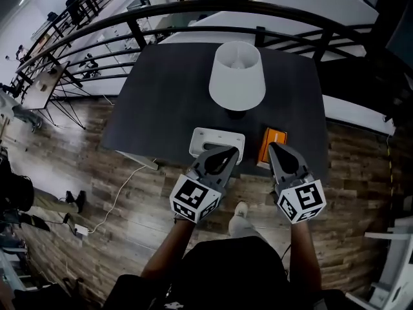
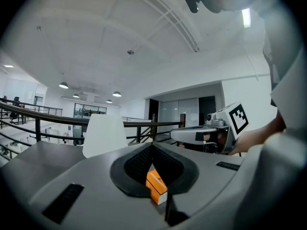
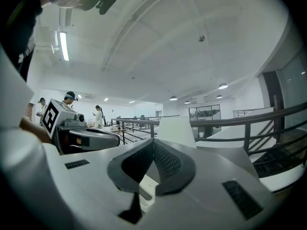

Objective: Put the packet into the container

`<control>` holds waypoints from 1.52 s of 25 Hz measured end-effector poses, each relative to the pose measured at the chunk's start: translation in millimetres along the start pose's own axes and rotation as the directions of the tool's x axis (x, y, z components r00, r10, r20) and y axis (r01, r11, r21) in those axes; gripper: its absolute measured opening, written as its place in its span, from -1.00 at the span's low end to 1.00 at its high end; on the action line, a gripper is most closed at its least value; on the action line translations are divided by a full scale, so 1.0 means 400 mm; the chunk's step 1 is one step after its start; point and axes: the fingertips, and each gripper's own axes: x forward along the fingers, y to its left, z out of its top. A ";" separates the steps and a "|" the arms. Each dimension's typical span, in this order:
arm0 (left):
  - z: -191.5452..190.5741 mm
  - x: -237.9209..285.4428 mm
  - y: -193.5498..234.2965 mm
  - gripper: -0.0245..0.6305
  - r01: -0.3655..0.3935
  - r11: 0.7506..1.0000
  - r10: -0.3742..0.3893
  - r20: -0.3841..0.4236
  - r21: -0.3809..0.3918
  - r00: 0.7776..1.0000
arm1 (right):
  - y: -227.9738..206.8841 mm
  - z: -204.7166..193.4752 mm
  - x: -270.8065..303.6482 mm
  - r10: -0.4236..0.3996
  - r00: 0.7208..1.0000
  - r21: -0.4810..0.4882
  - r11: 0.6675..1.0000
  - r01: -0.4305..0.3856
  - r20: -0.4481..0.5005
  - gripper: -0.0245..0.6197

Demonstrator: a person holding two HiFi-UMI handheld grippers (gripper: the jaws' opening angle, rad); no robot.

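Head view: the dark worktop stands on a wood-plank floor. Its far side is close to a black railing, and its near edge is just ahead of the person. A white lamp shade takes up the middle, with bare surface on the left and at the far right. The white container sits at the near edge. The orange packet lies flat to its right, apart from it and also at the edge. The left gripper reaches over the container's near rim. The right gripper reaches over the packet's near end.

Left gripper view: the fingers are pressed together with nothing gripped. Below their tips the packet shows lying on the worktop. The right gripper is alongside at the right. The lamp shade stands ahead on the left, with the railing beyond it.

Right gripper view: the fingers meet tip to tip and hold nothing. The container shows beneath them. The left gripper sits at the left. Past it, people stand in a bright white hall with a high ceiling.
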 end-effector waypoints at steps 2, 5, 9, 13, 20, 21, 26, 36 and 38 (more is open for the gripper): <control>0.002 0.032 0.021 -0.90 -0.007 1.000 0.007 -0.005 0.000 1.000 | -0.030 -0.001 0.029 0.010 1.000 0.003 1.000 -0.010 -0.005 -0.91; -0.001 0.072 0.058 -0.90 -0.028 1.000 0.028 -0.019 -0.002 0.999 | -0.073 -0.006 0.069 0.018 1.000 0.019 1.000 -0.017 -0.012 -0.91; 0.001 0.111 0.088 -0.90 -0.058 0.998 0.058 -0.033 -0.008 0.998 | -0.114 -0.014 0.106 0.036 0.999 0.045 0.998 -0.035 -0.009 -0.91; 0.005 0.130 0.105 -0.90 -0.080 0.997 0.080 -0.039 0.010 0.996 | -0.141 -0.015 0.135 0.060 0.998 0.045 0.997 -0.061 0.010 -0.91; -0.004 0.136 0.132 -0.90 -0.088 0.996 0.088 -0.054 0.014 0.995 | -0.158 -0.033 0.162 0.048 0.999 0.063 0.997 -0.049 0.011 -0.91; -0.004 0.140 0.137 -0.90 -0.083 0.996 0.084 -0.054 0.013 0.995 | -0.161 -0.035 0.165 0.039 0.999 0.067 0.997 -0.040 0.006 -0.91; -0.009 0.166 0.167 -0.90 -0.018 1.000 0.018 -0.048 0.015 0.999 | -0.181 -0.043 0.187 -0.028 1.000 0.059 0.998 0.029 -0.009 -0.91; -0.002 0.167 0.214 -0.90 0.186 0.983 -0.185 -0.037 0.015 0.982 | -0.174 -0.078 0.186 -0.265 0.961 0.065 0.961 0.270 -0.080 -0.91; -0.013 0.165 0.219 -0.90 0.217 0.976 -0.216 -0.044 0.009 0.975 | -0.174 -0.097 0.179 -0.318 0.942 0.062 0.944 0.326 -0.108 -0.91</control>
